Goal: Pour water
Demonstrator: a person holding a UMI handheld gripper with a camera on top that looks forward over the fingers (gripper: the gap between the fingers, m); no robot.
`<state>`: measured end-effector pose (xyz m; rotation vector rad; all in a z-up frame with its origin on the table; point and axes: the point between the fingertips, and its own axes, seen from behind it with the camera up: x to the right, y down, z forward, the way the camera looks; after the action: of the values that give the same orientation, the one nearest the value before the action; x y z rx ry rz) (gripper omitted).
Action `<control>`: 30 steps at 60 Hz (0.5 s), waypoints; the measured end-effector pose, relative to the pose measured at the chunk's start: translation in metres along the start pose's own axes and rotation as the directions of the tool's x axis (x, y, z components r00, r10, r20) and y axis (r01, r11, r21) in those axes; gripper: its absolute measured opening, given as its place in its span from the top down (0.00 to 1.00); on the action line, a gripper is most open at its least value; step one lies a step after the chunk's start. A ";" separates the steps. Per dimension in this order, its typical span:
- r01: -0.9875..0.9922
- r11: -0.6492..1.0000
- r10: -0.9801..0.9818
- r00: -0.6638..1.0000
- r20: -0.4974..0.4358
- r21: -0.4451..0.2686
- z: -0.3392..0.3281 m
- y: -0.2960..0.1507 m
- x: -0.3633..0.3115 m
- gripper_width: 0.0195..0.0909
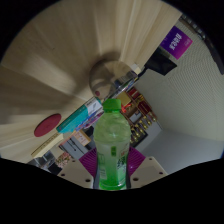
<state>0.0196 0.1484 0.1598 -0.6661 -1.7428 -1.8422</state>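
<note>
So the green plastic bottle (113, 145) is sitting right between the gripper (113, 168) fingers, green cap up at the top, label band around the middle, and it looks clamped by the magenta pads (92, 160) on both sides. The whole view is tipped over, so the room leans.

Just beyond the bottle at about 10 o'clock there's a teal-and-white tube-shaped thing (80, 116), can't tell what exactly. Further out at 9 o'clock, a dark red round disc (47, 125) lies on the pale wood-grain surface (60, 60). Around 12 o'clock there's a round metallic fitting (104, 77), and at 1 o'clock a purple-and-white box (175, 44). Off at 3 o'clock, some cluttered shelves (145, 115), contents too small to make out.
</note>
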 end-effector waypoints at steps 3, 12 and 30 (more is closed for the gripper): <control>-0.003 1.000 0.003 1.000 -0.003 0.003 0.001 0.000 0.001 0.76; -0.094 0.995 0.094 0.995 -0.025 0.025 0.005 0.001 0.006 0.76; -0.922 -0.386 0.922 -0.386 0.010 0.015 -0.002 0.045 -0.023 0.76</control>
<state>0.0669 0.1452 0.1783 -1.4777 -0.3462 -0.3501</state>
